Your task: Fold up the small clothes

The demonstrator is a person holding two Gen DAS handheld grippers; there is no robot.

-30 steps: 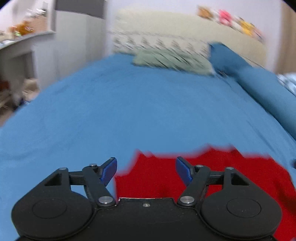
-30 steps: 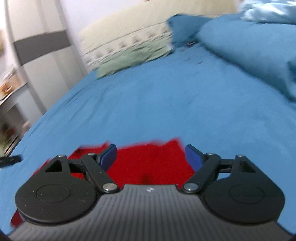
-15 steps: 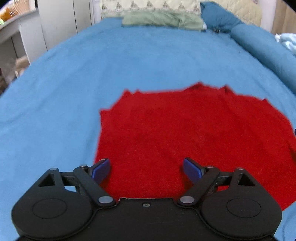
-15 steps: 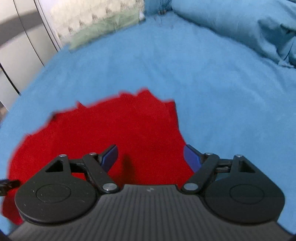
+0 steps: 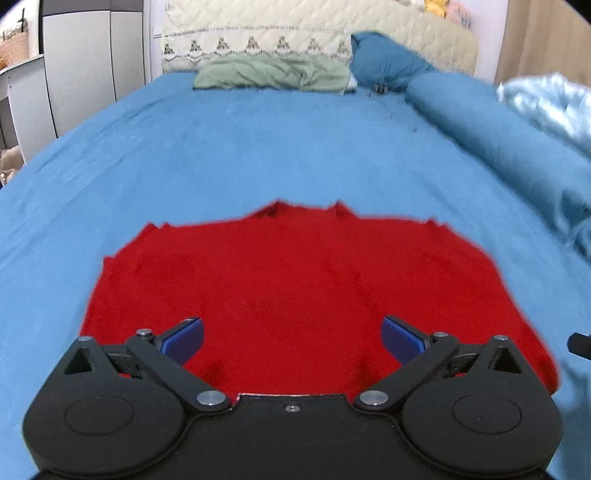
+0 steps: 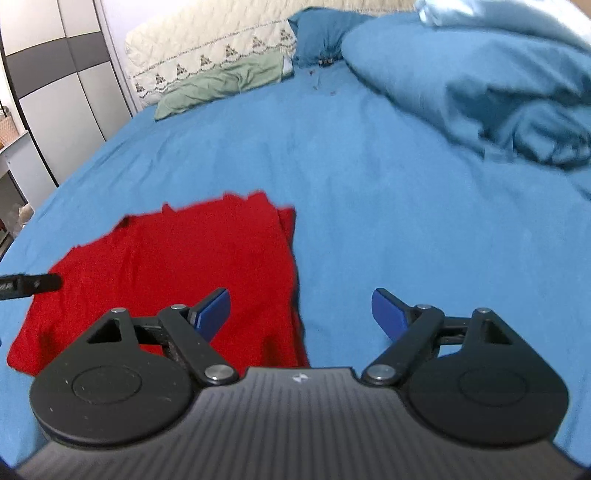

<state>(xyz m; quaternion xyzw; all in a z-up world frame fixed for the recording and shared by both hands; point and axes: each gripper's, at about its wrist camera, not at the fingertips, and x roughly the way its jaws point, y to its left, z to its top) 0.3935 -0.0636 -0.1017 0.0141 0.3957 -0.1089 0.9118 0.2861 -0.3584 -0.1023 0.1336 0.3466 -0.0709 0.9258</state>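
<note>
We find a red garment (image 5: 295, 291) lying flat on the blue bed sheet (image 5: 258, 147), near the foot of the bed. The left claw (image 5: 291, 338) stands wide, holding nothing, its blue pads (image 5: 183, 338) over the near edge of the garment. The right claw (image 6: 301, 314) is likewise wide and empty; its left pad sits over the garment's right-hand part, its right pad (image 6: 388, 314) over bare sheet. We read no brand or label on the garment. The only marking we note is a small pale emblem (image 6: 297, 379) on the ribbed grey body of the right tool; we cannot make it out as lettering.

The left view shows the garment's full width, with a notched far edge. The right view shows its right border (image 6: 291, 258), where the cloth appears doubled in layers. A green pillow (image 5: 273, 75) and a cream quilted headboard cover (image 5: 258, 37) appear in both. The right view alone shows the bunched blue duvet (image 6: 498, 103) in full; the left alone shows a yellow toy (image 5: 436, 7) atop the headboard.
</note>
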